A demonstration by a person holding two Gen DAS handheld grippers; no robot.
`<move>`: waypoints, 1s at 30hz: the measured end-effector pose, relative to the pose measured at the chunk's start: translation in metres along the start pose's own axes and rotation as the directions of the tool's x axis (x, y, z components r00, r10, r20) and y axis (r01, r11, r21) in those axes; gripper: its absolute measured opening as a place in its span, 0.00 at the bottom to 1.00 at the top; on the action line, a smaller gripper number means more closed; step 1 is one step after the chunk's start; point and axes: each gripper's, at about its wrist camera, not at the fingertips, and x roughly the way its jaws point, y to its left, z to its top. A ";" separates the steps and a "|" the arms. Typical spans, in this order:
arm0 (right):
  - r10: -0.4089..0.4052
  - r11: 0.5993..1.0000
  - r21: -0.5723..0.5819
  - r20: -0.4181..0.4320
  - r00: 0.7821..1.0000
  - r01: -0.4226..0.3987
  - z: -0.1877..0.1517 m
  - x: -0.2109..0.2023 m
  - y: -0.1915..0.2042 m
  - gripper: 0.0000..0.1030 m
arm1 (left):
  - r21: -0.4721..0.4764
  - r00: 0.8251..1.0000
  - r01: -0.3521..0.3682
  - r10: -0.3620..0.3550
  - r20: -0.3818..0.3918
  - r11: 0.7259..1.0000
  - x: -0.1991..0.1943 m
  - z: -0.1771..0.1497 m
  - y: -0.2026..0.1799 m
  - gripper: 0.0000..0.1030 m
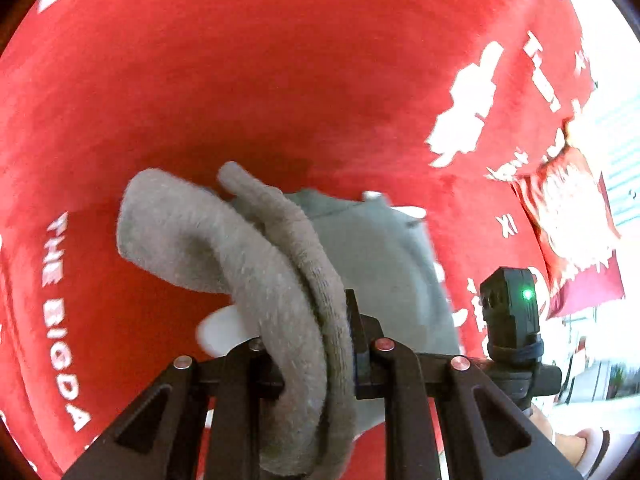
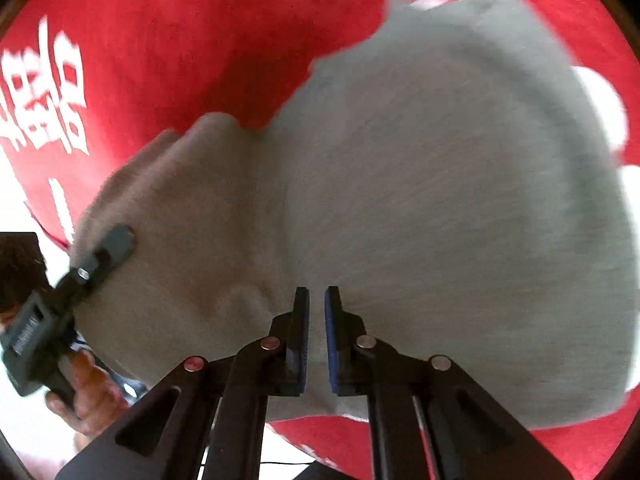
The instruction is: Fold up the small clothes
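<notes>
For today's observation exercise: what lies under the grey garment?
Under the grey garment lies a red cloth with white print, showing all around its edges. The left gripper pinches a lifted fold. Whatever sits directly beneath the garment's middle is covered.

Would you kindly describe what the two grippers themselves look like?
Both are matte black linkage frames with copper and silver round pivot caps. The right gripper has blue finger pads. Beside the left gripper sits a small black module with a green light.
</notes>
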 end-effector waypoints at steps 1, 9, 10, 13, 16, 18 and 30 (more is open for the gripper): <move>0.018 1.000 0.020 0.018 1.000 -0.019 0.004 -0.011 -0.009 0.10 | 0.026 1.000 -0.007 0.007 -0.011 1.000 0.006 0.004 -0.013 0.20; 0.082 0.977 0.195 0.021 0.996 -0.085 0.020 -0.037 -0.092 0.12 | 0.311 0.973 -0.128 0.180 -0.145 0.942 0.118 0.008 -0.136 0.20; 0.094 0.973 0.212 0.015 0.996 -0.095 0.019 -0.036 -0.098 0.12 | 0.312 0.976 -0.105 0.158 -0.149 0.944 0.118 0.006 -0.142 0.20; 0.147 0.956 0.253 0.028 0.989 -0.149 0.019 -0.031 -0.109 0.12 | 0.318 0.982 -0.068 0.119 -0.145 0.946 0.107 0.002 -0.160 0.26; 0.223 0.919 0.316 0.082 0.971 -0.237 0.018 -0.039 -0.128 0.16 | 0.298 0.990 -0.103 0.126 -0.058 0.949 0.078 -0.001 -0.153 0.70; 0.297 0.875 0.358 0.137 0.945 -0.327 0.021 -0.047 -0.140 0.47 | 0.248 0.991 -0.136 0.133 0.029 0.959 0.052 -0.002 -0.139 0.71; 0.248 0.951 0.203 -0.056 0.967 -0.232 0.060 -0.031 -0.089 0.57 | -0.109 0.904 -0.427 0.421 -0.074 0.897 0.043 -0.032 0.014 0.71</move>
